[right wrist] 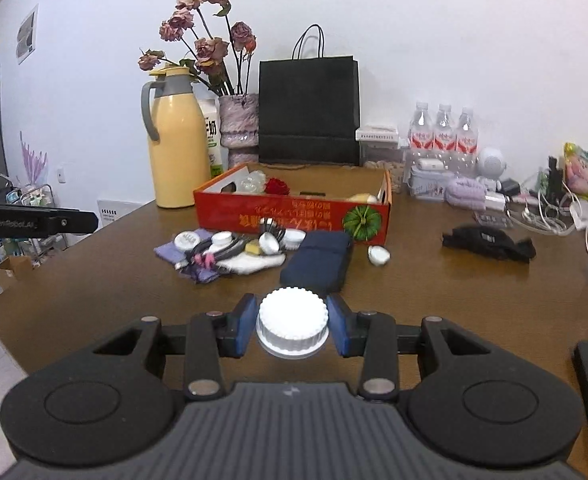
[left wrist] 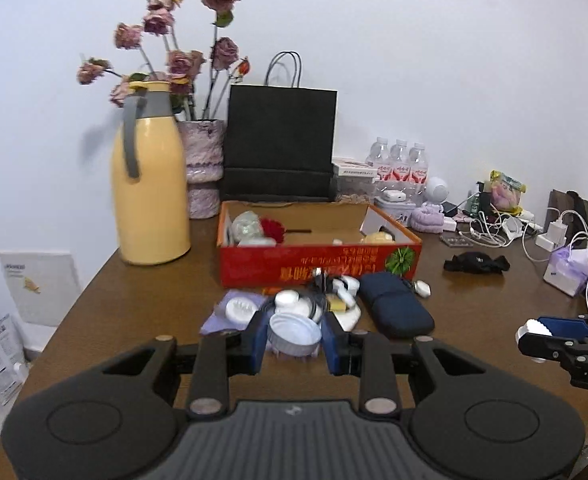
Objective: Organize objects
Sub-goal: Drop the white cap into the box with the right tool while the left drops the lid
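Across the middle of both views sits a red cardboard box [left wrist: 318,266], open at the top, on the brown table [left wrist: 105,300]. Inside it, at its left end, lie a clear wrinkled packet [left wrist: 247,226] and a red rose head [left wrist: 273,229]; at its right end a pale yellow item [left wrist: 378,238] shows only in part.

Just in front of the box lies a pile of small things [right wrist: 229,250]: white lids, a purple cloth, cords, with a dark blue pouch [right wrist: 320,260] beside it on the right.

Low in the left wrist view, the left gripper [left wrist: 294,336] pinches an open, shallow white jar [left wrist: 295,334] between its blue pads. Low in the right wrist view, the right gripper [right wrist: 292,326] clamps a ribbed white lid [right wrist: 292,322].

Behind the box stand a yellow thermos jug [left wrist: 149,196], a vase of dried roses [left wrist: 201,168] and a black paper bag [left wrist: 279,144].
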### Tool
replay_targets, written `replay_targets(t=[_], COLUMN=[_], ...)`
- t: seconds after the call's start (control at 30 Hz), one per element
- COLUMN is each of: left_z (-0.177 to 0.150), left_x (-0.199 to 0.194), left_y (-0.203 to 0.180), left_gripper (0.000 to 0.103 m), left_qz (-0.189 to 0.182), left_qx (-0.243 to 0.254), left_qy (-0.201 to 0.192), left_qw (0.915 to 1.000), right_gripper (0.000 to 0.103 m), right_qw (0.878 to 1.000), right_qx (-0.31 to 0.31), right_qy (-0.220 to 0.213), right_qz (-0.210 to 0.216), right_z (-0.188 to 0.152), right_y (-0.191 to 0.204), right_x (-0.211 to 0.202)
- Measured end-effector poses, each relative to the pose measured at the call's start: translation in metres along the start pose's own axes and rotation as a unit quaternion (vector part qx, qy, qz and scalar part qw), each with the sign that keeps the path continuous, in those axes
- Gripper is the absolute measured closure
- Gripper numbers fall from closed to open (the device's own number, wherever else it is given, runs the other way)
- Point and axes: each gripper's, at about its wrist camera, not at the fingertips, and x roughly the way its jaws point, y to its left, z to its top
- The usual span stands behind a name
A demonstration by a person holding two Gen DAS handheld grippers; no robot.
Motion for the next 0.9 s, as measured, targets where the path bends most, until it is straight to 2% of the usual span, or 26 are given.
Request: replay_targets(t=[0.13, 0.17, 0.3, 0.4, 0.47, 0.5, 0.57, 0.6, 0.63, 0.7, 0.73, 0.77, 0.8, 0.83, 0.9], left_z=[0.054, 0.068, 0.12, 0.153, 0.166, 0.169, 0.172, 0.172, 0.171, 0.169, 0.167, 0.166, 0.165, 0.165, 0.168], left_x=[0.063, 0.084, 0.17, 0.257, 0.316, 0.339, 0.388, 0.407, 0.425, 0.445, 0.45, 0.451, 0.449, 0.445, 0.434], left_y=[0.02, 0.022, 0.019, 0.02, 0.02, 0.017, 0.011, 0.012, 0.017, 0.02, 0.02, 0.021, 0.022, 0.025, 0.033], left_gripper=[0.075, 0.075, 0.075, 0.075, 0.075, 0.075, 0.075, 0.075, 0.076, 0.068, 0.061, 0.057, 0.051, 0.045, 0.044], left_qz=[-0.077, -0.082, -0.06, -0.068, -0.049, -0.041, -0.029, -0.014, 0.0, -0.004, -0.001, 0.0, -0.001, -0.003, -0.001], left_qx=[-0.026, -0.03, -0.003, -0.029, -0.046, -0.036, 0.006, 0.007, -0.015, -0.02, -0.014, -0.011, -0.011, -0.013, -0.023], left_qy=[0.017, 0.025, 0.03, 0.087, 0.118, 0.124, 0.148, 0.158, 0.167, 0.173, 0.171, 0.168, 0.161, 0.157, 0.149], left_qw=[0.9966, 0.9959, 0.9977, 0.9935, 0.9907, 0.9907, 0.9886, 0.9873, 0.9858, 0.9848, 0.9851, 0.9858, 0.9869, 0.9876, 0.9886], right_gripper=[0.064, 0.064, 0.064, 0.064, 0.064, 0.064, 0.064, 0.064, 0.064, 0.061, 0.043, 0.031, 0.025, 0.025, 0.025], right_qw=[1.0, 0.999, 0.998, 0.997, 0.997, 0.997, 0.994, 0.992, 0.991, 0.991, 0.991, 0.991, 0.99, 0.99, 0.991], right_qx=[-0.016, -0.021, -0.053, -0.034, -0.011, -0.005, -0.043, -0.054, -0.048, -0.033, -0.035, -0.04, -0.046, -0.053, -0.058], right_qy=[-0.006, -0.006, 0.007, 0.042, 0.068, 0.075, 0.098, 0.112, 0.124, 0.133, 0.129, 0.129, 0.135, 0.131, 0.118], right_qz=[0.022, 0.03, 0.039, 0.047, 0.045, 0.032, -0.004, -0.013, -0.012, 0.013, 0.023, 0.024, 0.019, 0.017, 0.025], right_z=[0.035, 0.048, 0.105, 0.15, 0.174, 0.181, 0.187, 0.187, 0.187, 0.187, 0.186, 0.185, 0.184, 0.184, 0.186], right_y=[-0.019, -0.025, -0.045, -0.06, -0.07, -0.073, -0.071, -0.07, -0.071, -0.074, -0.073, -0.07, -0.068, -0.067, -0.069], right_x=[0.039, 0.054, 0.136, 0.217, 0.278, 0.308, 0.36, 0.384, 0.405, 0.429, 0.437, 0.441, 0.443, 0.442, 0.434])
